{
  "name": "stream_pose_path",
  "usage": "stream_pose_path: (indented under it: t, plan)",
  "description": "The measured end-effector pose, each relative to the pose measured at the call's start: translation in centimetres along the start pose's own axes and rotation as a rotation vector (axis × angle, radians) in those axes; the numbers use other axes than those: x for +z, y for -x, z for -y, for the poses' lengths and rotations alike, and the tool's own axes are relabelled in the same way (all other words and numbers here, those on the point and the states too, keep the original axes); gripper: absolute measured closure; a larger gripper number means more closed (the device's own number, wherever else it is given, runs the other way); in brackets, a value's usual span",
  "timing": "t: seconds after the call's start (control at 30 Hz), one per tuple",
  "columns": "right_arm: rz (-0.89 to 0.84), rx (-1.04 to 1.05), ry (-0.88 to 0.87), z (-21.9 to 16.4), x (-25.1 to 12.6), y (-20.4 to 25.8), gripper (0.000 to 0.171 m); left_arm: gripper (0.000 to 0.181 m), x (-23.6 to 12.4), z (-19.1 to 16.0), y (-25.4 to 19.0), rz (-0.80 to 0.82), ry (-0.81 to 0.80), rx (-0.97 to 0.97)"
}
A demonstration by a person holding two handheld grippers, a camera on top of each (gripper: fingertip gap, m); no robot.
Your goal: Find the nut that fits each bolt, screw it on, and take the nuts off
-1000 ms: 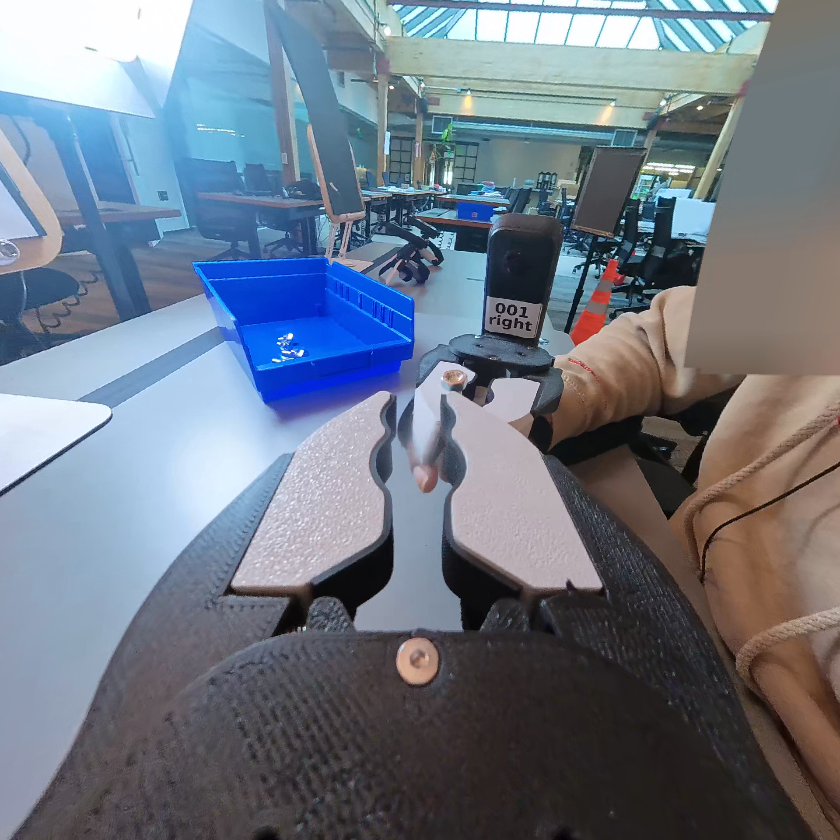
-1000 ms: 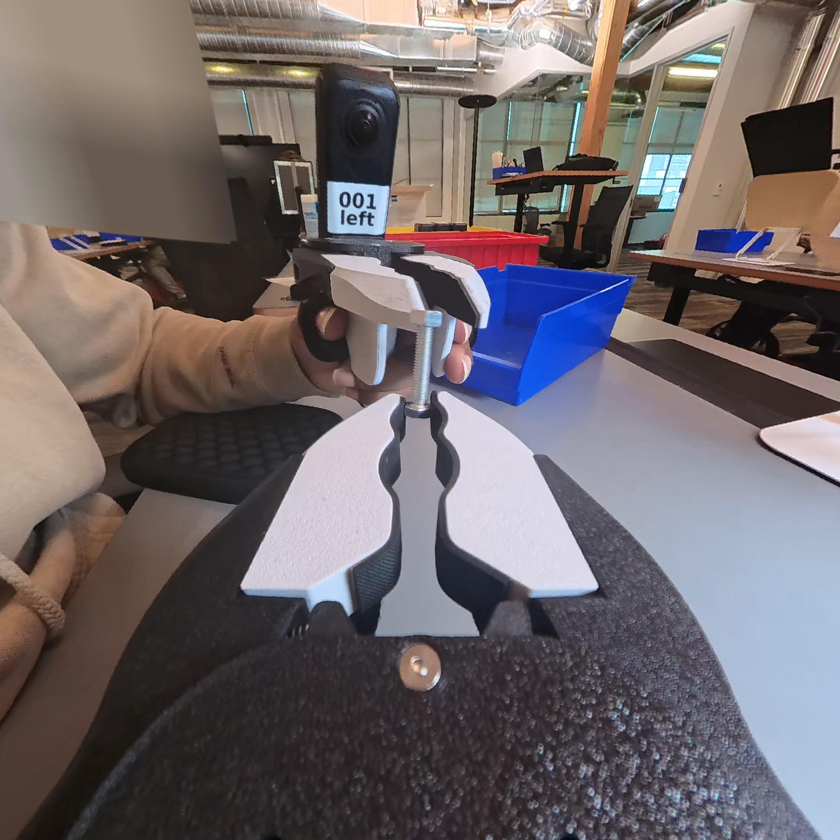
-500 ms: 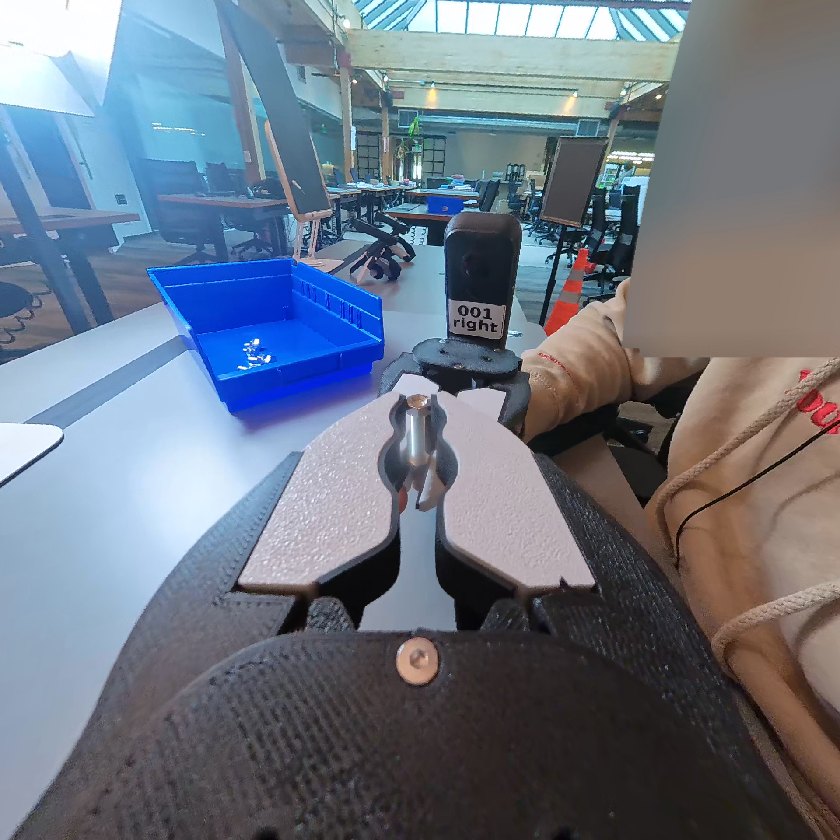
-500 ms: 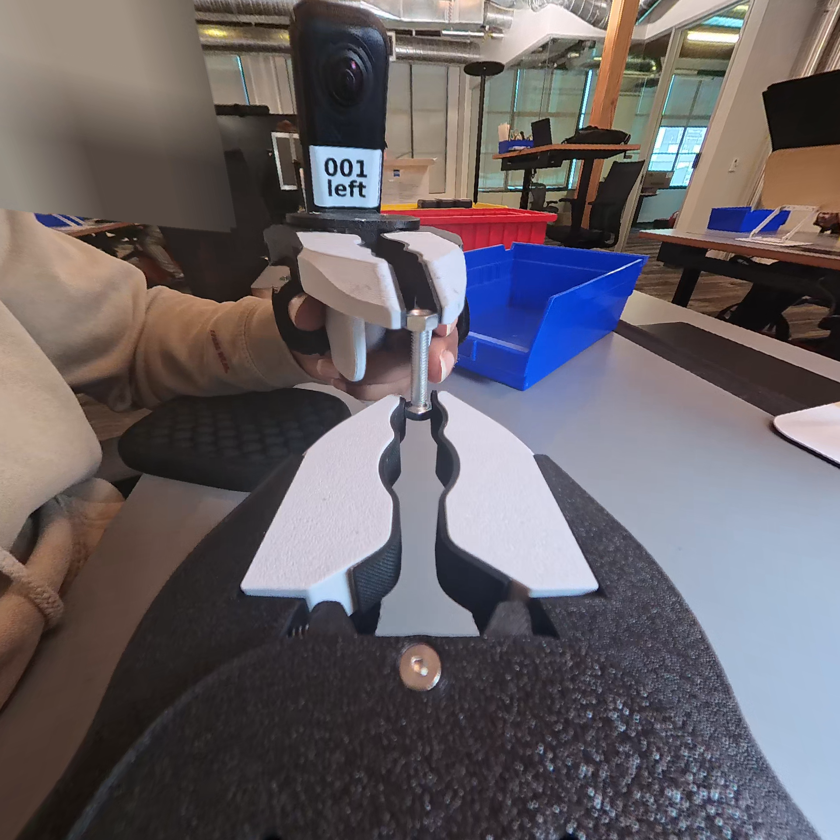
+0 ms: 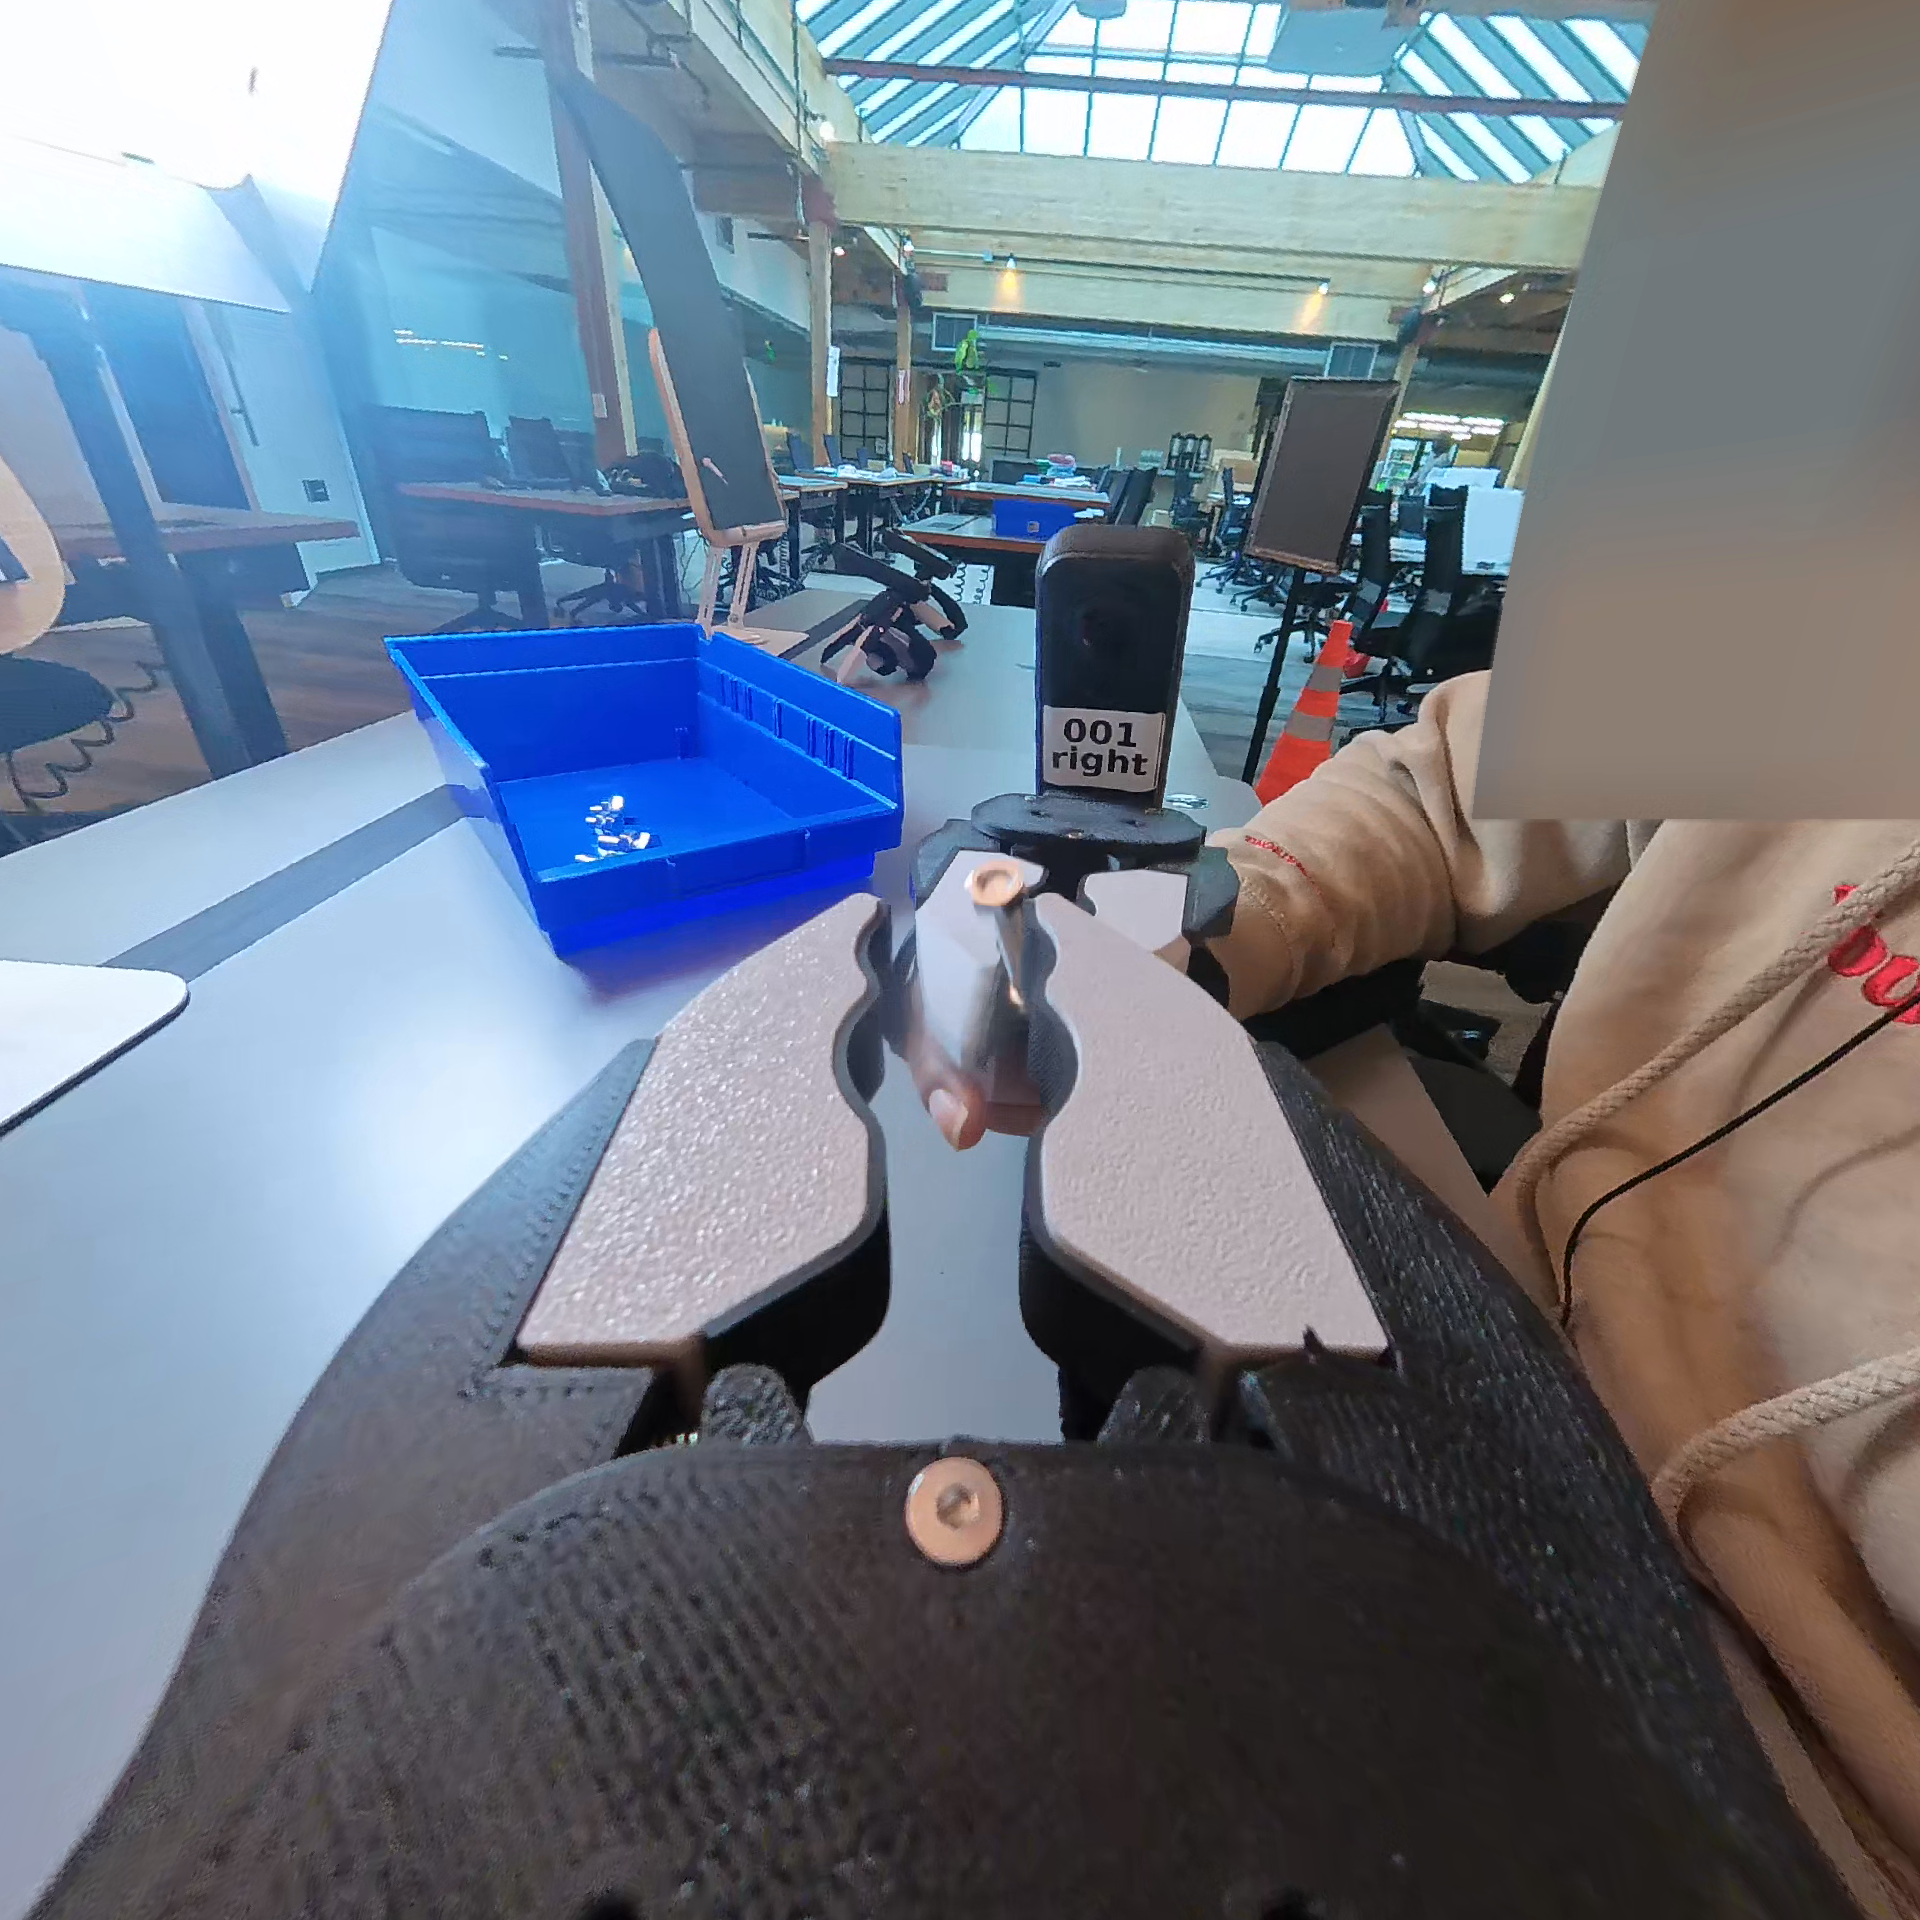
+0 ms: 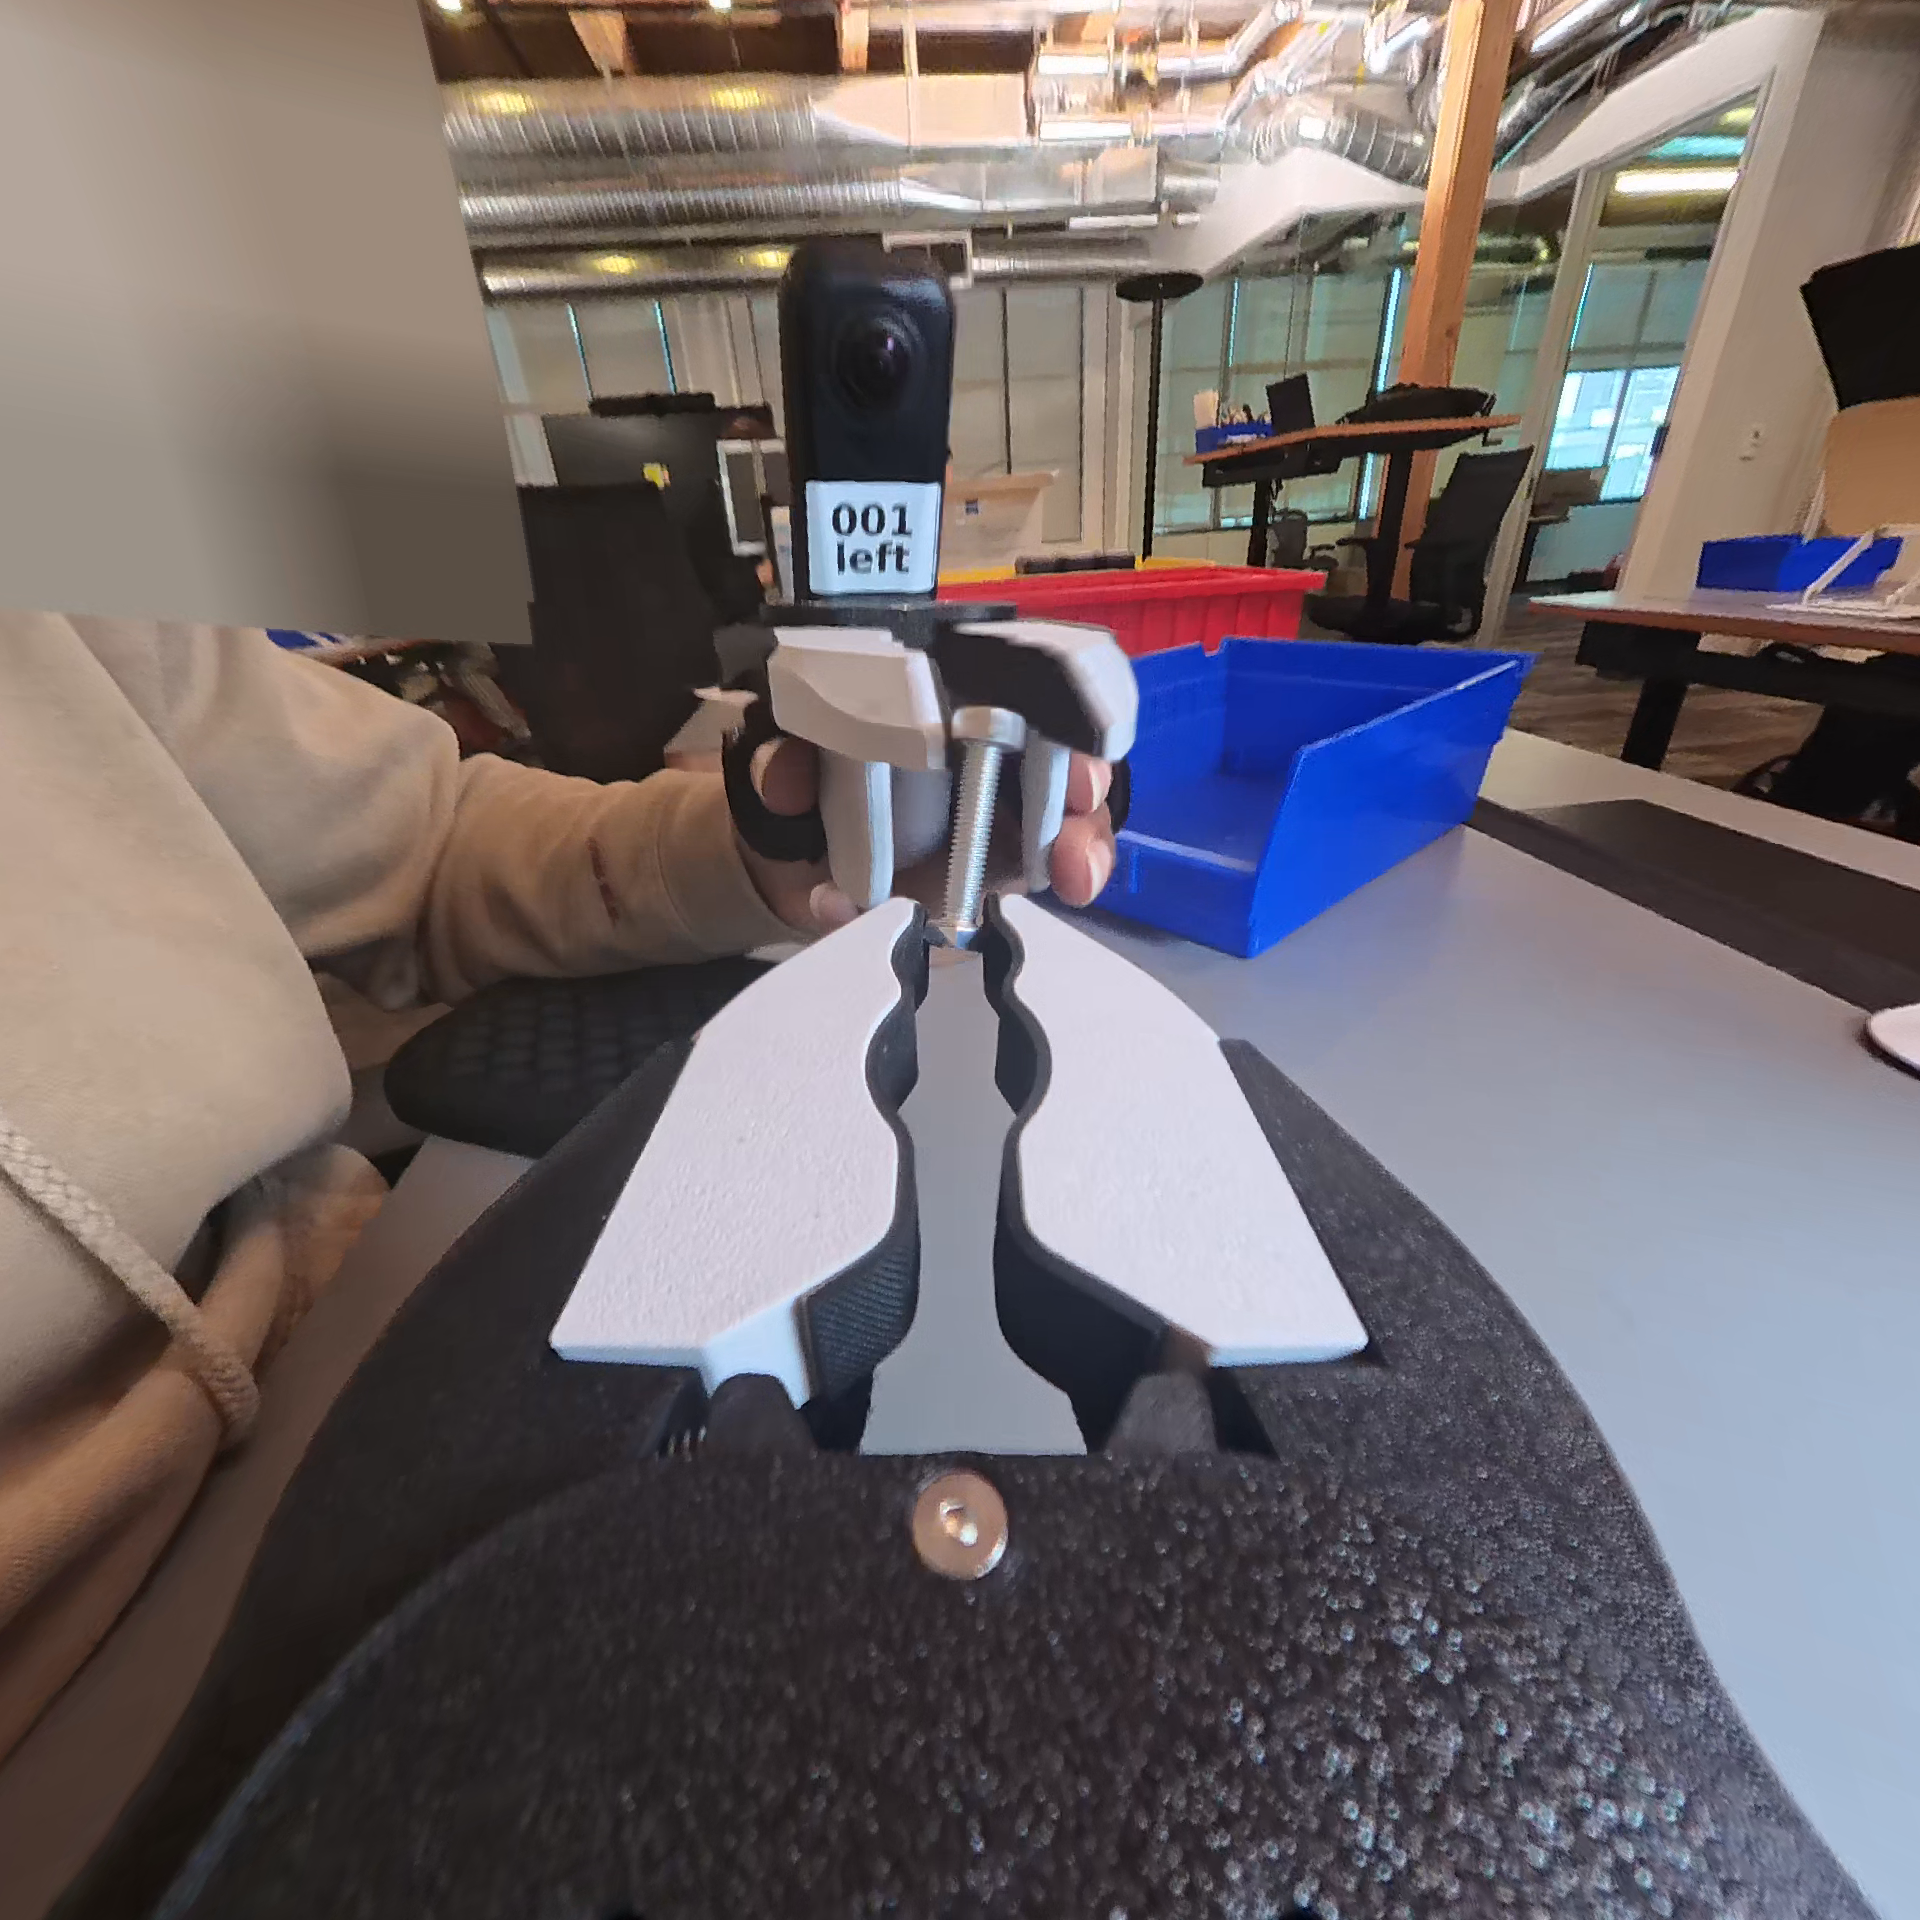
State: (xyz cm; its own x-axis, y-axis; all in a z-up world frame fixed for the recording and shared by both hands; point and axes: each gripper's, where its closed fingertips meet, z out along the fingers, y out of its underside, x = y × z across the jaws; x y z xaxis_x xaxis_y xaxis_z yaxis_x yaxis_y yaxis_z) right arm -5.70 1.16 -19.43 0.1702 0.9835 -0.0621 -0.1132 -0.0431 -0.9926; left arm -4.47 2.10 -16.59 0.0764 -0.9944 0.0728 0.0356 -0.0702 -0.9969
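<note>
A silver bolt (image 6: 971, 821) stands nearly upright in the air between my two grippers, which face each other. My left gripper (image 5: 961, 925) is shut on the bolt (image 5: 1003, 956) at its head end. It also shows in the right wrist view (image 6: 997, 743), gripping the head from above. My right gripper (image 6: 956, 920) is shut on the nut at the bolt's threaded lower end. The nut is almost hidden between the tips. The right gripper also shows in the left wrist view (image 5: 1039, 888), just behind the bolt.
A blue bin (image 5: 540, 644) stands on the grey table with several small metal parts (image 5: 613, 826) in it, and also shows in the right wrist view (image 6: 1351, 790). A white pad (image 5: 62, 1029) lies at the table's edge. The person's sleeves and a black mesh chair seat (image 6: 540, 1049) lie close by. Both grippers' tips are close together, under 4 cm apart.
The left gripper has twisted around the bolt, from tilted to nearly level, and the bolt now leans slightly. The right gripper has kept its hold on the lower end.
</note>
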Motion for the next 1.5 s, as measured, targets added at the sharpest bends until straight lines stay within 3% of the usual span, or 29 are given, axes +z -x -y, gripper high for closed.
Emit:
stream_pose_path:
  t: [0.03,0.33,0.43,0.77,1.17,1.43,1.5]
  plan:
    - [0.007,0.007,-0.027,0.5,-0.1,0.1,0.161,0.165,0.0,-0.2,0.2,0.023,0.016,0.017]
    - [-0.035,-0.003,0.037,-0.6,0.3,-0.5,0.161,0.169,0.5,0.0,-1.0,-0.022,0.010,0.023]
    - [-0.062,-0.011,0.089,-1.5,0.5,-0.8,0.161,0.181,0.7,-0.2,-1.6,-0.036,0.021,0.050]
    - [-0.071,-0.043,0.081,-1.3,0.5,-0.8,0.161,0.165,0.4,-0.1,-0.5,0.013,0.011,0.037]
    - [-0.068,-0.065,0.116,-1.9,0.7,-0.5,0.161,0.171,0.9,-0.7,-1.1,0.003,0.047,0.076]
    - [-0.029,-0.068,0.048,-0.8,0.4,0.1,0.161,0.164,0.5,-0.3,-0.9,-0.011,0.017,0.054]
    - [-0.013,-0.059,0.005,0.0,0.1,0.3,0.161,0.175,0.1,-0.2,0.3,0.051,0.012,0.040]
